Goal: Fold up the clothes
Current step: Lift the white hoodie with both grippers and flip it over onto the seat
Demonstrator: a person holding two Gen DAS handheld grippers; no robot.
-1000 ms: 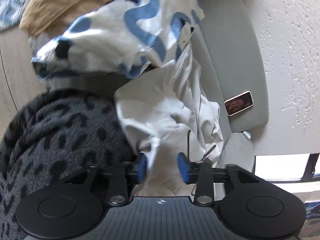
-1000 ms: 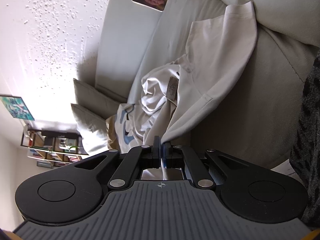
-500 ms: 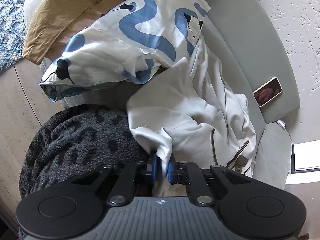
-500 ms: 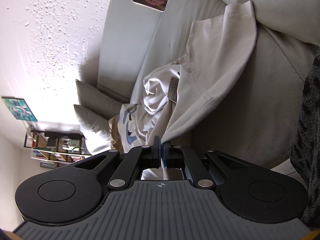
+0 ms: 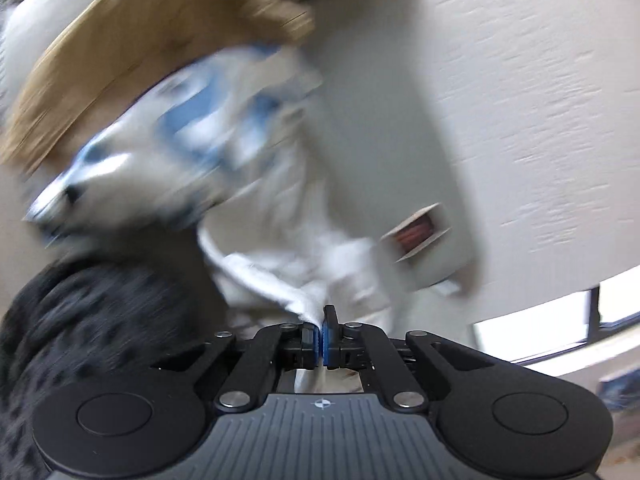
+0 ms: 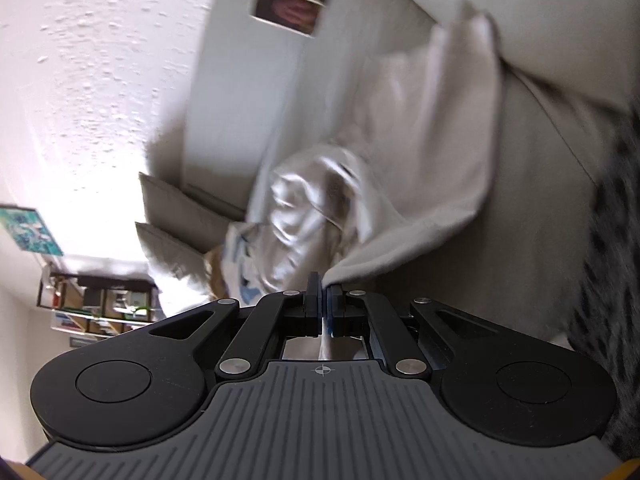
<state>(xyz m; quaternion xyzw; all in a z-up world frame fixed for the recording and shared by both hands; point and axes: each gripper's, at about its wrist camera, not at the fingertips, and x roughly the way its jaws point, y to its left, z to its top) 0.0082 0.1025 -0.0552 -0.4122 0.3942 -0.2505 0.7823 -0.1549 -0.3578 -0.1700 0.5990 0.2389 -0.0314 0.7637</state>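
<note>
A white shirt point(image 5: 296, 272) lies crumpled on a grey sofa point(image 5: 380, 128). My left gripper point(image 5: 321, 328) is shut on an edge of the shirt, which runs up and left from the jaws. In the right wrist view the same shirt point(image 6: 424, 152) spreads over the sofa seat point(image 6: 532, 208). My right gripper point(image 6: 323, 300) is shut on another edge of it, and the cloth rises to the right from the jaws. Both views are blurred by motion.
A white pillow with blue swirls point(image 5: 192, 132) and a tan cushion point(image 5: 132, 64) lie past the shirt. A dark spotted blanket point(image 5: 88, 320) is at the left. A phone point(image 5: 420, 232) leans on the sofa back. Pale cushions point(image 6: 176, 216) and a shelf point(image 6: 96, 300) stand far off.
My left gripper has closed on the shirt's edge and lifted it, and its view has swung. My right gripper stays shut on the shirt and has shifted slightly.
</note>
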